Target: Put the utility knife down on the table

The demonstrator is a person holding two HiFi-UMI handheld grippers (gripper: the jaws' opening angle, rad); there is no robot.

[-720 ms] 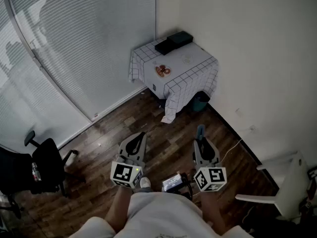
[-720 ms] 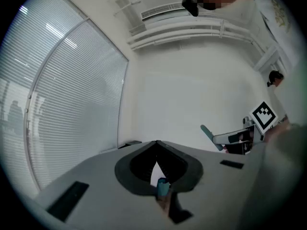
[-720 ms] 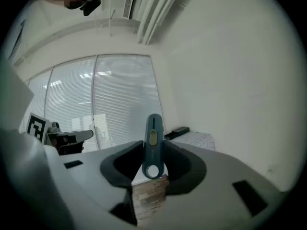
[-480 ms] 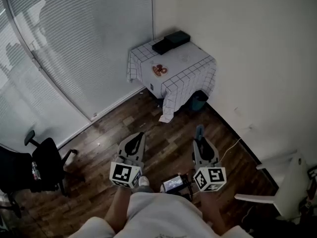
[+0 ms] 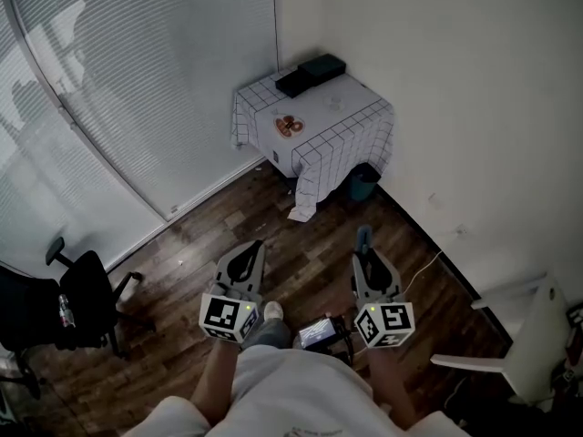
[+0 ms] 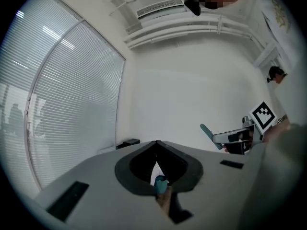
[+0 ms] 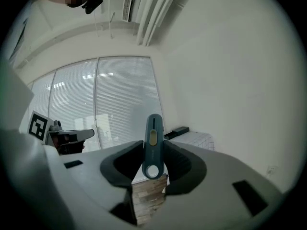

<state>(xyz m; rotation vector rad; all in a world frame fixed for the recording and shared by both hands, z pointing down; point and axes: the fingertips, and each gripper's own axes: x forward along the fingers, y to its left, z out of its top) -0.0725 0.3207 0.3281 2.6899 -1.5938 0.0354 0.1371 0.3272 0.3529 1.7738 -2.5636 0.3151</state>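
My right gripper (image 5: 366,255) (image 7: 153,152) is shut on a teal utility knife (image 5: 364,238) (image 7: 153,143), which sticks out forward past the jaws. The knife (image 6: 210,134) also shows at the right of the left gripper view. My left gripper (image 5: 255,248) (image 6: 156,146) is shut, with nothing between its jaws. Both are held level at waist height above the wooden floor. The table (image 5: 355,115), under a white checked cloth, stands far ahead in the room's corner. It also appears small in the right gripper view (image 7: 194,139).
On the table lie two black boxes (image 5: 310,72) and a plate with red things (image 5: 289,126). A teal bin (image 5: 363,182) sits beneath it. An office chair (image 5: 80,306) is at the left, a white chair (image 5: 533,335) at the right, and a cable (image 5: 424,268) by the wall.
The person's foot has stepped forward, and the table has drifted slightly up and left in the head view. The knife stays in my right gripper.
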